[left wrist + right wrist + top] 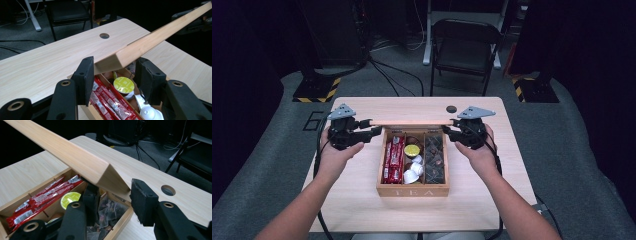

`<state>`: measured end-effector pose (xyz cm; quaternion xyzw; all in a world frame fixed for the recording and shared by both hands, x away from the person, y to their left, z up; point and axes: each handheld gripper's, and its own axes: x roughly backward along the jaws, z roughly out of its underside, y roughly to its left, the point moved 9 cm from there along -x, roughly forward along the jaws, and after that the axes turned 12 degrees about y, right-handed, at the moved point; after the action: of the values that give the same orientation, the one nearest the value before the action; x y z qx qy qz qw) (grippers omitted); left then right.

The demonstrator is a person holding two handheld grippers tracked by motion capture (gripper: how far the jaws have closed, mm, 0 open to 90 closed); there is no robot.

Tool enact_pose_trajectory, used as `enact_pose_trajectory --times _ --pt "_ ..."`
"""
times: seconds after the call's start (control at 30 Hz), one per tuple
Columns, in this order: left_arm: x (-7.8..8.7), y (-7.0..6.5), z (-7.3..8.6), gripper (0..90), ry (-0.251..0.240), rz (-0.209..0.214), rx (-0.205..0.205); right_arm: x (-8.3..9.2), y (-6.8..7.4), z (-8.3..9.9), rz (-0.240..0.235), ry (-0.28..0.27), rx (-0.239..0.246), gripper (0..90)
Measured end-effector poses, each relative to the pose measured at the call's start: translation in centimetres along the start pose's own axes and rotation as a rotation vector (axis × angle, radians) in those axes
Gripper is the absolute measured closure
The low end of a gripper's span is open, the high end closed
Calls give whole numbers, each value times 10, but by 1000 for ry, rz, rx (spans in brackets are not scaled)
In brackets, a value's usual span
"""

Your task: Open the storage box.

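lid (412,122): 1, raised at box's 12 o'clock edge
left gripper (371,132): grasping lid's end
right gripper (448,132): grasping opposite end
box (412,190): 1, three compartments
yellow capsule (412,149): 1

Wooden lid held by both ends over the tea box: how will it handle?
The lid is probably stiff: it spans both grippers without sagging. Likely light, being a thin plank. Its smooth finish and narrow end grips suggest it might pivot or slip.

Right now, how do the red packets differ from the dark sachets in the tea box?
The red packets are long and slim, lying lengthwise in the left compartment. The dark sachets are squarish, crinkled and piled in the right one. Both sit in the wooden box under its raised lid.
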<state>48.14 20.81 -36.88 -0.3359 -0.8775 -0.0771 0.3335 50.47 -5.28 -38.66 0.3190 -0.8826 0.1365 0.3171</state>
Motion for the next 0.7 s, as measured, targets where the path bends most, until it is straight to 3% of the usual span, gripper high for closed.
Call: enact_pose_trajectory --times 0.37,0.7 --pt "-27 19 0 525 -13 -31 44 -3 -8 -13 10 -8 -19 598" --pt "-37 29 -9 579 -55 -70 39 -5 -13 -20 12 -15 -23 601"
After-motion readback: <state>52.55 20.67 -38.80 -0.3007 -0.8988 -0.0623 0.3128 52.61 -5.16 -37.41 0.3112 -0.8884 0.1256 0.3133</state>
